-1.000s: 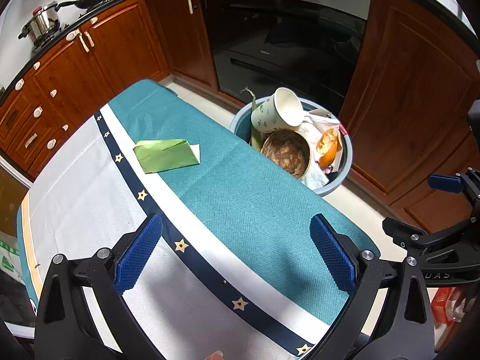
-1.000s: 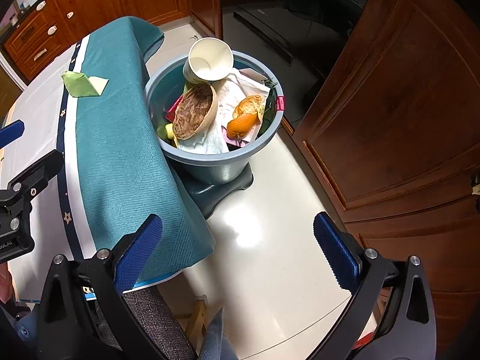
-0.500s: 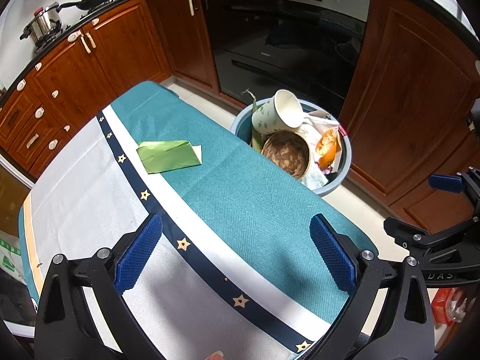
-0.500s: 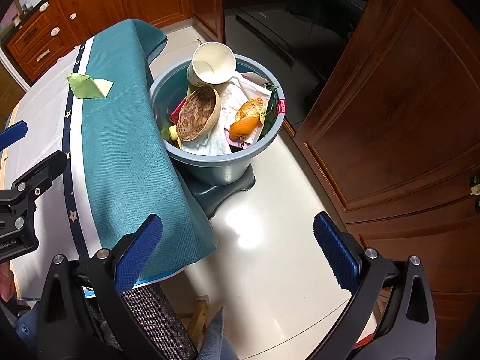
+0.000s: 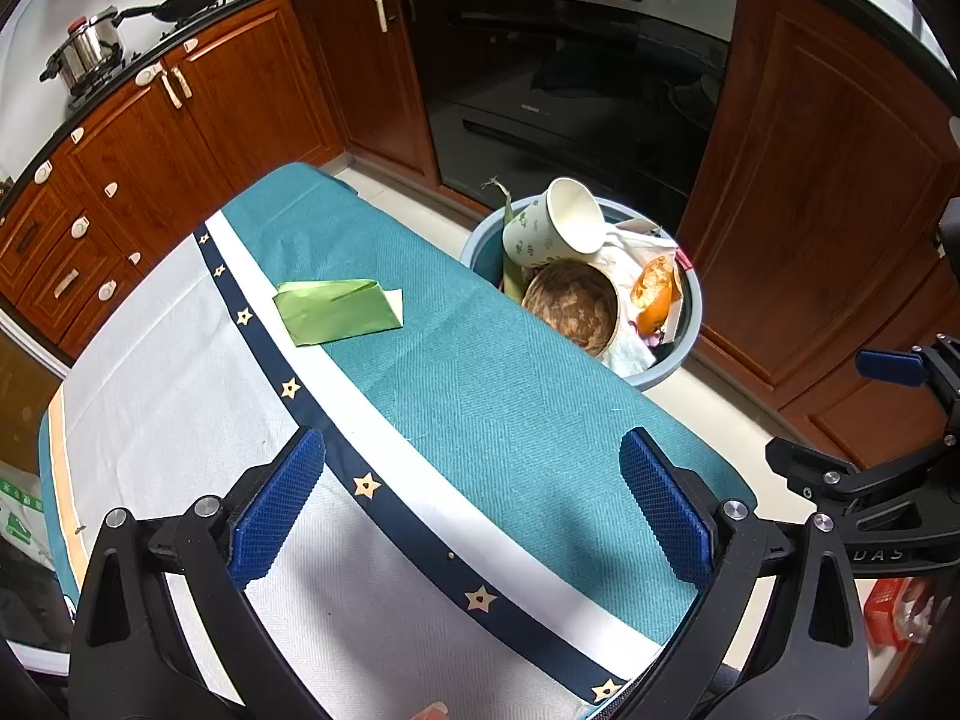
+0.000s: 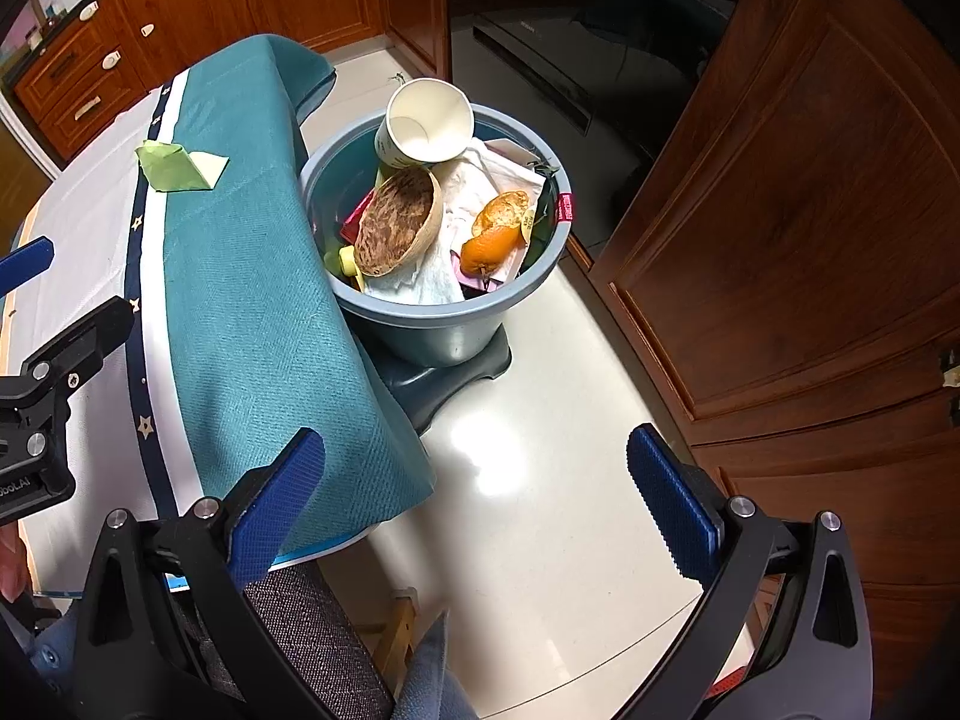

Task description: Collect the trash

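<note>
One scrap left, a green paper (image 5: 338, 311) on the far cloth (image 5: 510, 408) left of the bin (image 6: 444, 324); both grippers, left (image 5: 471, 507) and right (image 6: 477, 504), wide and empty; left should pinch its raised fold.

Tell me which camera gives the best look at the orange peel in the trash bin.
The right wrist view: the orange peel lies unobstructed atop the trash bin. The left wrist view shows the peel smaller, farther off, at the bin's far side.

This is a home kitchen: wooden cabinets (image 5: 180, 138), a built-in oven (image 5: 570, 78), and what seems a pot (image 5: 87, 54) on the stove.
</note>
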